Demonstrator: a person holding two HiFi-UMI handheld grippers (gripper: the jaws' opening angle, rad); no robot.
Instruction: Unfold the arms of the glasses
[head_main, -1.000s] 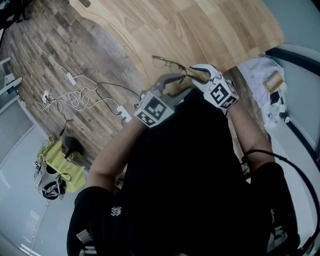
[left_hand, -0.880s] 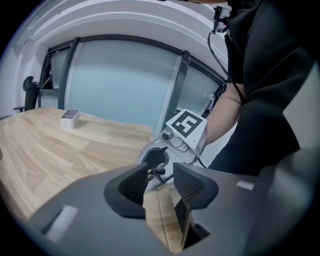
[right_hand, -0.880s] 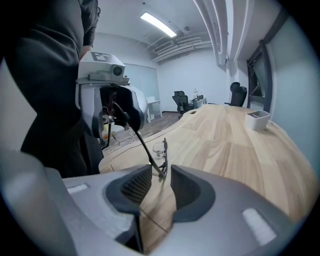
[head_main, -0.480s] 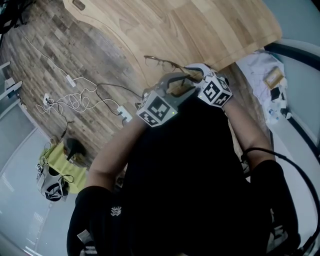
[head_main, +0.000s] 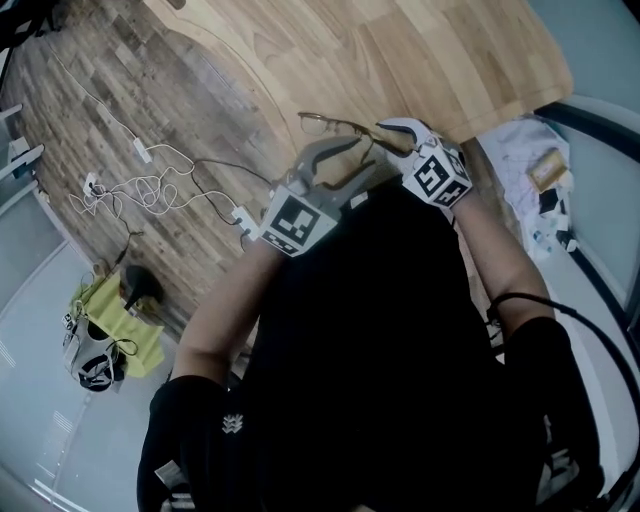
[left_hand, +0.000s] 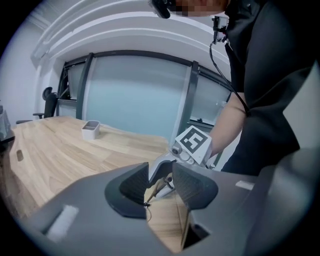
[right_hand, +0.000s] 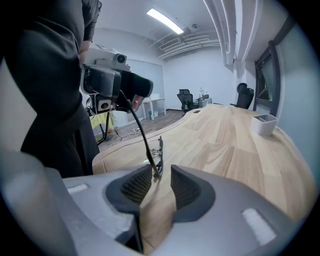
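The thin-rimmed glasses (head_main: 335, 125) hang just over the near edge of the wooden table (head_main: 420, 50). My right gripper (head_main: 392, 138) is shut on the frame at its hinge end, and the lenses (right_hand: 159, 150) stand edge-on just past the pads. One dark arm of the glasses (right_hand: 137, 120) runs up from that hinge into my left gripper (head_main: 365, 155). In the left gripper view that arm's thin tip (left_hand: 161, 186) lies in the gap between the jaws. Those jaws are closing, with space still on both sides of the arm.
A small white container (left_hand: 91, 129) stands far back on the table. White cables (head_main: 150, 185) and a yellow bag (head_main: 110, 330) lie on the wood floor to the left. Office chairs (right_hand: 187, 100) stand beyond the table's far end. Papers (head_main: 530, 160) sit at the right.
My left gripper has drawn back and to the left, away from the right one. The glasses have shifted only slightly with the right gripper.
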